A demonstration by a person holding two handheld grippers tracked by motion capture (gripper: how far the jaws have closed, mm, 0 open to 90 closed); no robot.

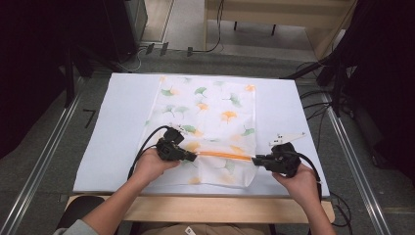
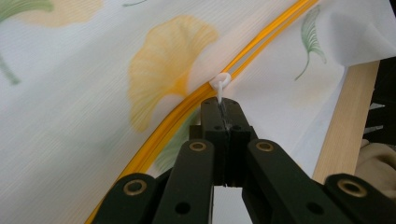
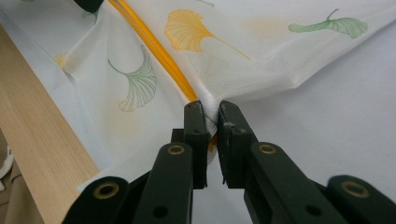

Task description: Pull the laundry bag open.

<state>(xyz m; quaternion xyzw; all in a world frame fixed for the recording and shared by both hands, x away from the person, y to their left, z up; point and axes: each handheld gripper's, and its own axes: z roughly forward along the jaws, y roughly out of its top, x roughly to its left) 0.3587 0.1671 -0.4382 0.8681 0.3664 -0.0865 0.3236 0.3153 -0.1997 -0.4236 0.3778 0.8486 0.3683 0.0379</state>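
The left tool (image 2: 219, 109) is pinching the small white zipper pull (image 2: 220, 85) with its jaws pressed together, at the left end of the orange zipper (image 1: 222, 155). The right tool (image 3: 211, 116) is gripping the bunched edge of the bag (image 3: 243, 70) at the zipper's other end, jaws nearly closed on the fabric. The white bag, printed with green and orange leaves, is lying flat on the white worktop (image 1: 122, 122), with its zipper running across near the front edge.

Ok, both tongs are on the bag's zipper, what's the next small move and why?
Probably draw the left tongs, shut on the small white zipper pull, along the orange zipper track toward the right tongs, which pinch the white leaf-print fabric bag at the track's end, bracing it.
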